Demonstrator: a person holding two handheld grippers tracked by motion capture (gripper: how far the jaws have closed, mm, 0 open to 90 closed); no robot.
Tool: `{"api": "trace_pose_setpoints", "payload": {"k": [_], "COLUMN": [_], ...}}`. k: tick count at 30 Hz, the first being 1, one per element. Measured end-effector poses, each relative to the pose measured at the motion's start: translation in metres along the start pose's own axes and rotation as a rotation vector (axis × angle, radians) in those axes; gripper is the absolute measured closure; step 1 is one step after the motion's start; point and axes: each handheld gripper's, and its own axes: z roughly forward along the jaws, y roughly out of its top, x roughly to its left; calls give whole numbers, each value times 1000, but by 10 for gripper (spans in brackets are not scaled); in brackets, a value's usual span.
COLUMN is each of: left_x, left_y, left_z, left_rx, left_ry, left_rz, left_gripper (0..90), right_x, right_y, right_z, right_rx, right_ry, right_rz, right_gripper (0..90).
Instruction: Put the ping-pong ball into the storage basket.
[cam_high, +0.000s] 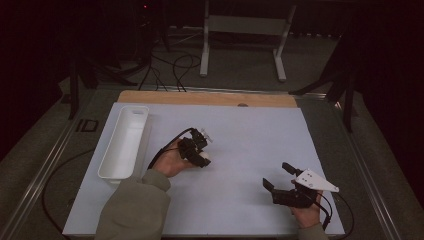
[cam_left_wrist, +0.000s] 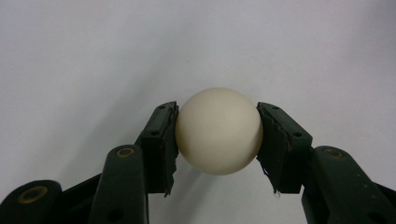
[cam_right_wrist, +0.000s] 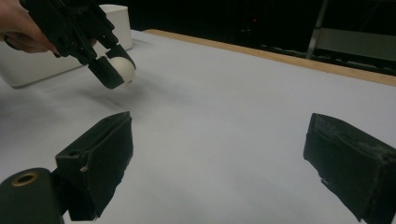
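high view: my left gripper (cam_high: 200, 150) sits mid-frame on the tabletop (cam_high: 240, 145), the white tray (cam_high: 125, 142) to its left, my right gripper (cam_high: 280, 182) idle at lower right

left gripper view: jaws pinch the cream ball (cam_left_wrist: 219, 131) at its widest; i'd keep them level and squeeze steadily

right gripper view: my jaws gape wide, holding nothing

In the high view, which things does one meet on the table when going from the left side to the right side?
White tray → left gripper shut on the cream ball → right gripper, jaws open and holding nothing.
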Motion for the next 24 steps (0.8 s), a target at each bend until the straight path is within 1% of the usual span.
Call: {"api": "trace_pose_setpoints", "payload": {"k": [12, 15, 17, 24], "left_x": [1, 1, 2, 2], "left_y": [-1, -2, -2, -3], "left_z": [-8, -10, -13, -19], "left_rx": [-9, -13, -11, -26], "left_ry": [18, 26, 29, 41], "left_rz": [3, -4, -1, -15], "left_gripper": [513, 513, 513, 513], "right_x": [-1, -1, -1, -3], "right_y": [0, 0, 0, 0], "right_z": [1, 1, 2, 2], "right_rx": [-7, -8, -11, -16], "right_ry": [2, 3, 4, 6], "right_rz": [0, 2, 3, 8], "right_gripper": [81, 81, 81, 81]}}
